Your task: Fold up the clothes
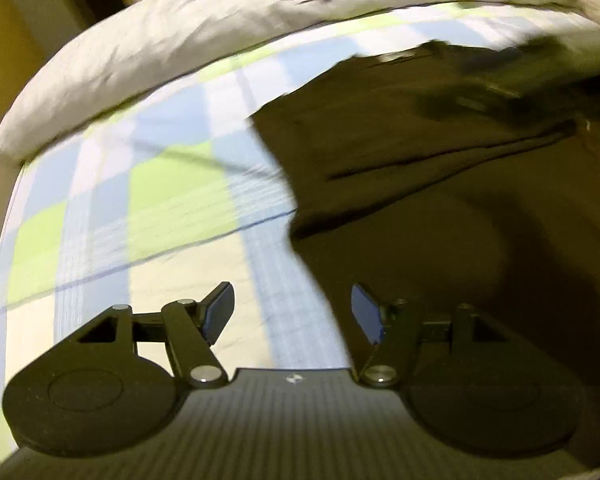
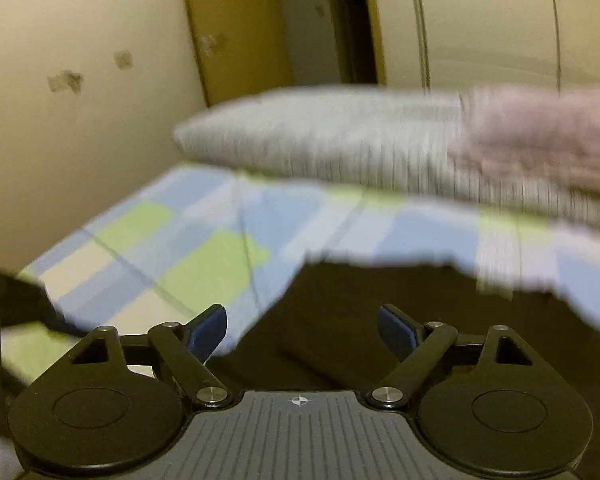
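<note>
A dark garment [image 1: 440, 184] is spread on the checked bed sheet [image 1: 172, 200], its ragged left edge bordered by bare sheet. Both left tongs [image 1: 293, 312] and right tongs [image 2: 302, 330] are held apart, empty, above it. A pillow [image 2: 320, 136] lies beyond.

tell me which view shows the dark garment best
The left wrist view: the dark brown fabric garment fills its right half, with folds and its edge on the checked bedsheet visible. The right wrist view shows only a blurred strip.
</note>
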The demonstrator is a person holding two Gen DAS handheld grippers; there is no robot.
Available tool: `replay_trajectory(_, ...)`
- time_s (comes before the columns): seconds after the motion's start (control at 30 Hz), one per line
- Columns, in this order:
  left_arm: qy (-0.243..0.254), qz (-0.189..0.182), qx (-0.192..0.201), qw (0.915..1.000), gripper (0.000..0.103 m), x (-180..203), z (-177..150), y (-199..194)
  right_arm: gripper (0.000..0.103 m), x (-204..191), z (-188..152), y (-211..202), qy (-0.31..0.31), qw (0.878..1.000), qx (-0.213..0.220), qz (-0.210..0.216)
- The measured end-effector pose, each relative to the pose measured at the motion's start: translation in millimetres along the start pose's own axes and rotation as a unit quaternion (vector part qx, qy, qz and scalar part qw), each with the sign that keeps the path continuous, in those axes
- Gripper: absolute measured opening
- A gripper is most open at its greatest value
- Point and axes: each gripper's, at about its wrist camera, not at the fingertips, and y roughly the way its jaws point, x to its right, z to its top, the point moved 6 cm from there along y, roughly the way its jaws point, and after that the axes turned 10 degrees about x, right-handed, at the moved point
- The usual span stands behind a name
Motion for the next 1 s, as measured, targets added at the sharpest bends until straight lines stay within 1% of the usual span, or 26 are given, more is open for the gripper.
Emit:
replay_trajectory(0.1,-0.017,0.004,-0.004,0.9998,0.061,-19,-9,10,0.085,11,-25,-13,0.014,0.998,-0.039,-0.036)
replay_trajectory(0.2,0.001,-0.018,0.011,0.9998,0.061,-6,6,28,0.085,45,-47,-37,0.033,0.993,-0.074,-0.091)
replay_trajectory(0.27,0.022,-0.034,0.022,0.999,0.061,5,17,42,0.085,81,-62,-56,0.047,0.985,-0.097,-0.138)
replay_trajectory(0.33,0.042,-0.047,0.032,0.9975,0.061,14,31,59,0.085,119,-77,-77,0.069,0.974,-0.11,-0.183)
replay_trajectory(0.4,0.046,-0.053,0.035,0.9969,0.06,17,41,78,0.085,156,-84,-94,0.092,0.963,-0.117,-0.227)
replay_trajectory(0.47,0.025,-0.059,0.03,0.9975,0.058,13,53,97,0.085,186,-88,-106,0.113,0.952,-0.12,-0.258)
replay_trajectory(0.5,0.005,-0.063,0.025,0.9977,0.056,9,59,109,0.085,200,-90,-111,0.122,0.947,-0.119,-0.27)
replay_trajectory(0.53,-0.015,-0.068,0.02,0.9974,0.052,6,65,121,0.085,213,-92,-115,0.13,0.943,-0.12,-0.281)
replay_trajectory(0.57,-0.041,-0.073,0.011,0.9964,0.047,2,69,131,0.085,223,-93,-117,0.133,0.941,-0.12,-0.288)
replay_trajectory(0.63,-0.074,-0.078,-0.008,0.9942,0.043,-1,73,148,0.085,240,-95,-120,0.138,0.938,-0.117,-0.296)
replay_trajectory(0.7,-0.105,-0.084,-0.028,0.9906,0.042,-4,77,165,0.085,252,-97,-120,0.142,0.938,-0.113,-0.296)
replay_trajectory(0.8,-0.114,-0.088,-0.063,0.9876,0.041,3,69,183,0.085,262,-101,-114,0.14,0.941,-0.113,-0.285)
replay_trajectory(0.83,-0.112,-0.089,-0.061,0.9879,0.034,4,69,181,0.085,265,-103,-112,0.139,0.942,-0.116,-0.282)
replay_trajectory(0.87,-0.11,-0.089,-0.059,0.9882,0.008,5,69,180,0.085,267,-105,-110,0.136,0.942,-0.12,-0.281)
replay_trajectory(0.9,-0.108,-0.089,-0.056,0.9885,0.005,5,69,177,0.085,269,-108,-108,0.134,0.942,-0.125,-0.28)
replay_trajectory(1.0,-0.131,-0.085,-0.031,0.9873,0.004,-4,74,149,0.085,274,-114,-104,0.128,0.942,-0.139,-0.277)
